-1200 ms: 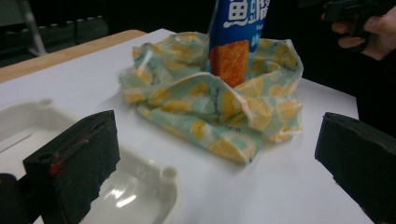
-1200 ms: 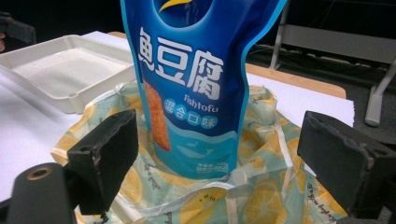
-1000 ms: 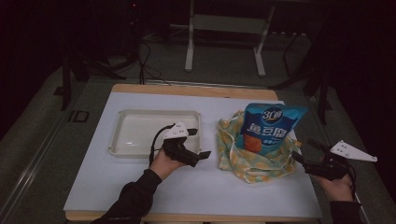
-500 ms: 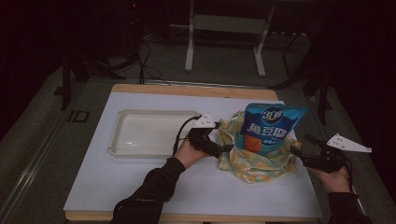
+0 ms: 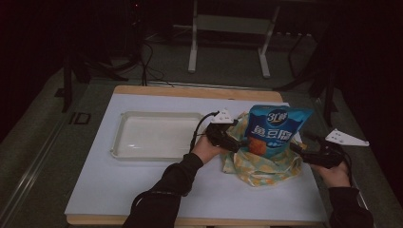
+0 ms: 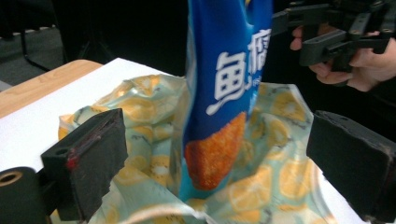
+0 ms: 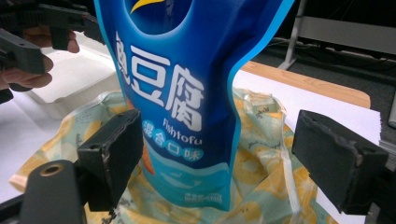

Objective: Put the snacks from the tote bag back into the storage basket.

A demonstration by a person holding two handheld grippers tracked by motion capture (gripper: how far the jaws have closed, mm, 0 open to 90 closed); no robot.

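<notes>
Since a second ago the left gripper (image 5: 239, 143), jaws spread wide like the right gripper's (image 5: 298, 149), has slid from mid-table to the blue snack pouch (image 5: 274, 130) standing in the lemon-print bag (image 5: 259, 167); light, crinkly, slippery, probably best pinched by its edges.

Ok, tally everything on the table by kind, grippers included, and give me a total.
Snack bag: 1
Lemon-print bag: 1
White tray: 1
Grippers: 2, left gripper and right gripper, both open beside the snack bag
Total: 5
</notes>
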